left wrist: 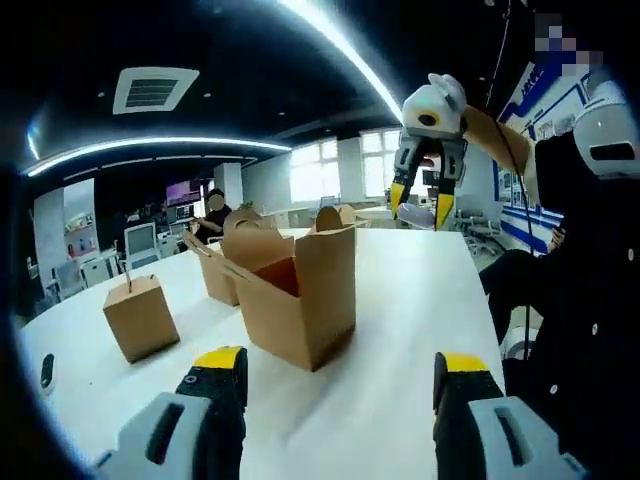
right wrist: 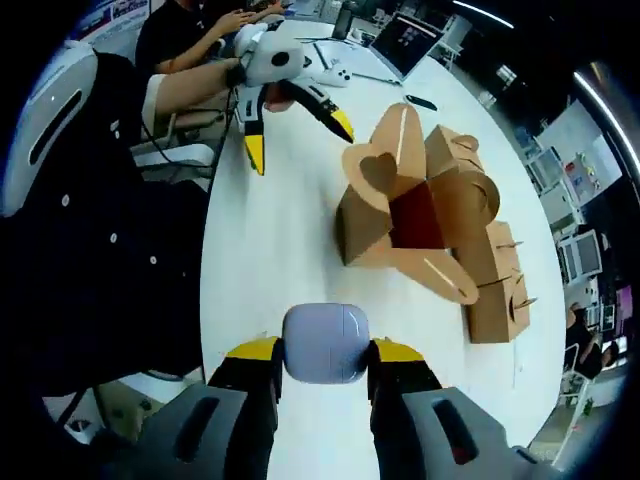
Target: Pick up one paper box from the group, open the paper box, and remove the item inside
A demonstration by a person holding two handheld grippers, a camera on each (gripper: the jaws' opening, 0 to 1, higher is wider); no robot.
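Right hand-held gripper (right wrist: 322, 352) clamps a small rounded lilac case (right wrist: 324, 343) between its pads: looks light, hard, smooth, prob. slippery, so grip across the flat sides. Ahead of it on the table (right wrist: 270, 240), the opened paper box (right wrist: 400, 215), flaps splayed, red lining showing, nothing visible inside. Thin card, crushes easily. Left hand-held gripper (left wrist: 338, 372) wide apart, empty, opened box just ahead; closed boxes (left wrist: 140, 316) beside it.

Opened box (left wrist: 300, 300) mid-table (left wrist: 400, 380), closed box (left wrist: 140, 317) to its left, others (left wrist: 235, 262) behind.
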